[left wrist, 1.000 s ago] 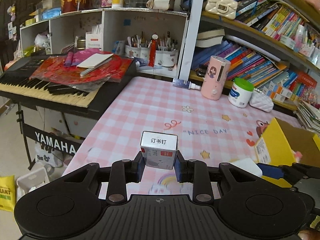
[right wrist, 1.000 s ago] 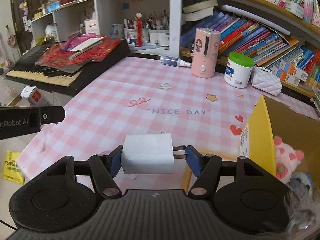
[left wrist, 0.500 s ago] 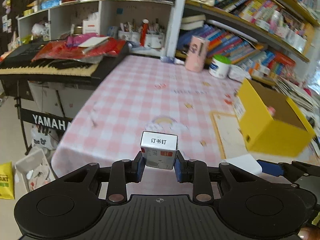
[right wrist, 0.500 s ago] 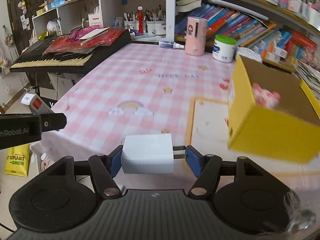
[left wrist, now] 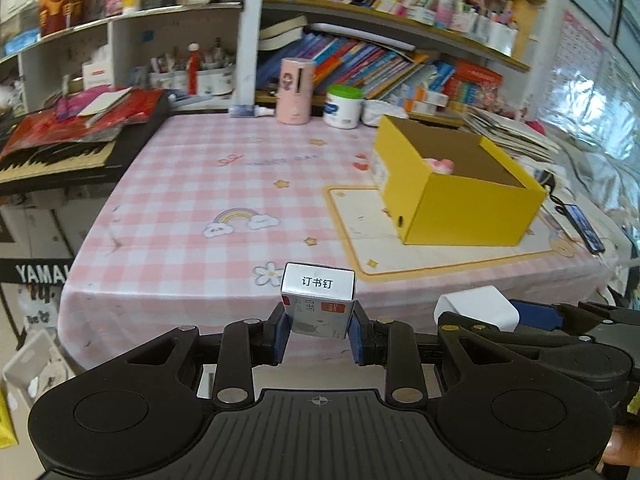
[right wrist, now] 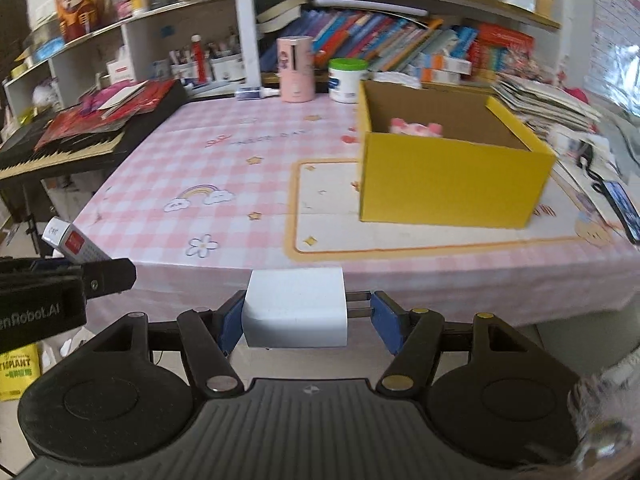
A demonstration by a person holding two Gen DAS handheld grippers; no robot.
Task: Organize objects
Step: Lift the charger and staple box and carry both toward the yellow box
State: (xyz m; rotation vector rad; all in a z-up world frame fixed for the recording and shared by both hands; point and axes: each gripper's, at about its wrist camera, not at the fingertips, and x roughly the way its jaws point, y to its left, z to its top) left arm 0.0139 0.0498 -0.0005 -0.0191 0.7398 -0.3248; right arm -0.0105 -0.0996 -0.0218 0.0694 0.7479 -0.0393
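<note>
My left gripper (left wrist: 318, 330) is shut on a small staple box (left wrist: 318, 300) with a silver top and red labels, held in front of the table's near edge. My right gripper (right wrist: 308, 320) is shut on a white plug charger (right wrist: 295, 312), its prongs against the right pad. The charger (left wrist: 476, 308) also shows in the left wrist view, and the staple box (right wrist: 74, 242) in the right wrist view. An open yellow box (left wrist: 456, 196) stands on the table's right part with a pink plush toy (right wrist: 416, 128) inside.
The table (left wrist: 200, 184) has a pink checked cloth. A pink cylinder (left wrist: 295, 90) and a green-lidded jar (left wrist: 343, 106) stand at its back. A keyboard (left wrist: 56, 152) with red papers is at the left. A phone (right wrist: 622, 204) lies at the right edge. Bookshelves rise behind.
Both grippers have pulled back from the table and swung right, each keeping its object. The yellow box now sits farther away and in fuller view.
</note>
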